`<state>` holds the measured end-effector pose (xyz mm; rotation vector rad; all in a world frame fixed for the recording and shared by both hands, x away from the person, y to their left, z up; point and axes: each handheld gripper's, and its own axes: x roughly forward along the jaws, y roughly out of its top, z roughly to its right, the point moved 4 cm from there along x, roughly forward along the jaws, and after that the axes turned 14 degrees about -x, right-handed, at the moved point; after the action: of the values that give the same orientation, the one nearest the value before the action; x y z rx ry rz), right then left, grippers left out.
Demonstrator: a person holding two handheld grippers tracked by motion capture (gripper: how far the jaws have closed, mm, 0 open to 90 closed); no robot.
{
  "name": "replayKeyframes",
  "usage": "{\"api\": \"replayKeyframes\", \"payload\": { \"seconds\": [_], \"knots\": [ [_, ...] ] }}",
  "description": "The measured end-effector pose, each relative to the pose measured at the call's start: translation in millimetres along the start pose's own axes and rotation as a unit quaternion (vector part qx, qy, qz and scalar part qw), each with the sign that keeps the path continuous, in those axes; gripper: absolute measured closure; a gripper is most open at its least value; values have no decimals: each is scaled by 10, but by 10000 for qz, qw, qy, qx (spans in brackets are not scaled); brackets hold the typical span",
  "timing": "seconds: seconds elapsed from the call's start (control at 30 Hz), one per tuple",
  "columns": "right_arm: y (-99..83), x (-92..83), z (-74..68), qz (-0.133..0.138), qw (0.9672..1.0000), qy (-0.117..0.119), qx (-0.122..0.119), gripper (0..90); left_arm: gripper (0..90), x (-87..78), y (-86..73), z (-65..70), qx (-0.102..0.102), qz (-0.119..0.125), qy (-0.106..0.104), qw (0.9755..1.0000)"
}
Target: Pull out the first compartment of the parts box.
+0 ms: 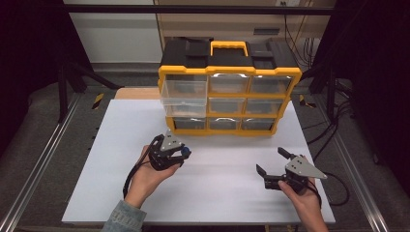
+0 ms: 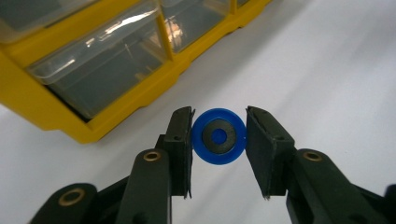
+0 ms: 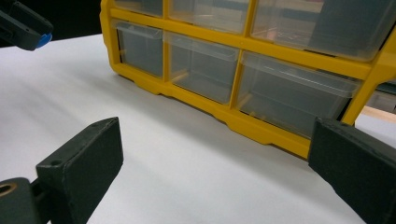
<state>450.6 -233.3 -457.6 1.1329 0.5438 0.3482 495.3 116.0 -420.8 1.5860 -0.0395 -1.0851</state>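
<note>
A small blue wheel with a black ring and blue hub (image 2: 218,136) sits between the pads of my left gripper (image 2: 218,140), which is shut on it and held above the white board. In the high view that gripper (image 1: 183,153) hovers just in front of the yellow organizer's (image 1: 227,99) lower left drawers, the blue wheel (image 1: 185,152) peeking out at its tip. The organizer's top left drawer (image 1: 184,92) is pulled out. My right gripper (image 1: 271,161) rests low at the right with its jaws wide apart and nothing between them. The right gripper view has the blue wheel (image 3: 45,40) at its top left corner.
The yellow and black organizer has clear plastic drawers in three rows and a yellow carry handle (image 1: 229,47) on top. It stands at the far middle of the white board (image 1: 212,193). Metal rails run along both sides of the table, and cables hang at the right.
</note>
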Motion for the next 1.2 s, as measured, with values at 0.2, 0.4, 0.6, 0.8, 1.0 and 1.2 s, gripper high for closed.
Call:
{"api": "replayKeyframes", "payload": {
  "seconds": [0.2,0.4,0.6,0.8,1.0,1.2],
  "knots": [
    [3,-44,67,149,9998,-112,75,45,619,-91,27,-98,-82,110,70,9999],
    [-19,-91,138,207,9994,-222,188,44,620,-166,45,-175,-147,196,142,9996],
    [-35,-95,149,131,9996,-259,49,44,620,-272,72,-266,-195,291,234,9991],
    [-37,-86,134,85,9996,-256,-32,44,620,-342,105,-302,-300,459,260,9982],
    [-37,-86,135,86,9996,-250,-32,44,620,-378,117,-312,-281,488,293,9980],
    [-35,-99,142,90,9996,-254,13,43,620,-432,149,-313,-279,573,315,9975]
  ]
}}
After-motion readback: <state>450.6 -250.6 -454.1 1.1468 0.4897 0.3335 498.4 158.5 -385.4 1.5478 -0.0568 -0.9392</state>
